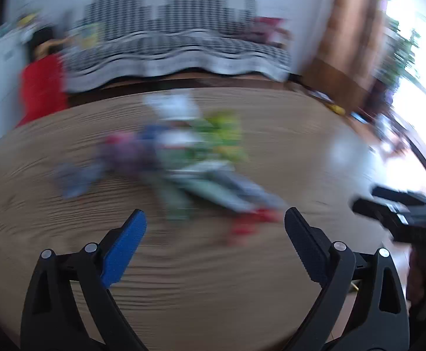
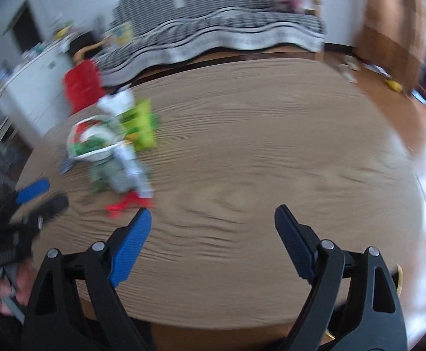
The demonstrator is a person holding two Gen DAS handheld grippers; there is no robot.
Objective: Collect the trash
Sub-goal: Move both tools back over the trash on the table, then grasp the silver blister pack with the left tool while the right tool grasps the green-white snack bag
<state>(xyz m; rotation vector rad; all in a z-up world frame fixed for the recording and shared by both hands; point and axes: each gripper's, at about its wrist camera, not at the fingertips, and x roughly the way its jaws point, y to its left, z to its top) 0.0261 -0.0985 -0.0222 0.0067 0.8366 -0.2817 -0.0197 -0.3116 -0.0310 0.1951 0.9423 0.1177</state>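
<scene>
Left gripper point(image 1: 215, 219) wide, empty; right gripper point(image 2: 213, 218) wide, empty; blurred trash pile point(image 1: 189, 163) mid tabletop point(image 1: 286, 134) toward far edge; checkered sofa point(image 1: 177, 38) beyond; red item point(image 1: 41, 87) past far-left corner

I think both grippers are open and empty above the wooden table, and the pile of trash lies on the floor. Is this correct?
Not quite. The pile of trash lies on the wooden table, not on the floor; both wrist views show it there, though blurred. The rest holds: the left gripper and the right gripper are open above the table with nothing between their fingers.
</scene>
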